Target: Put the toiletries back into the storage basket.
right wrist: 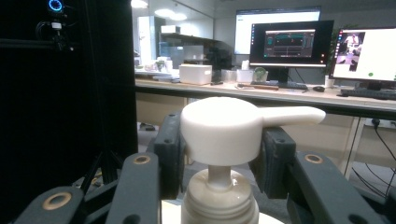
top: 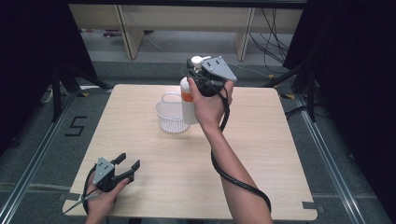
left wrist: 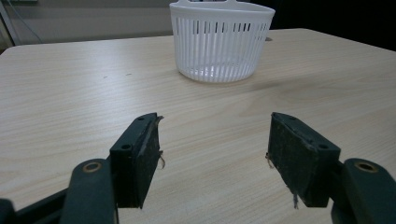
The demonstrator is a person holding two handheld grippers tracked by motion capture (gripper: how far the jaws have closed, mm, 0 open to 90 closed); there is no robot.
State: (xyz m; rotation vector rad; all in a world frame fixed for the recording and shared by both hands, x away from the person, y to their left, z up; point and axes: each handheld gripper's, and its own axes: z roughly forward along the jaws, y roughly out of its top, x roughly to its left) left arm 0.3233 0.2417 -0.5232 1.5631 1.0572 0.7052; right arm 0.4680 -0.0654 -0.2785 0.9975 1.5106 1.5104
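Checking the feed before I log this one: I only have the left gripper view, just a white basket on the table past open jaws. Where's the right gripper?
Observer: The right gripper is up at the far side of the table, holding a white pump bottle right beside the basket.
Operator: Gripped where on the bottle?
Observer: High up. In the right gripper view the jaws sit on either side of the pump head.
Operator: Bottle in the basket or outside?
Observer: Outside, by the high view; whether its base touches the table I can't tell.
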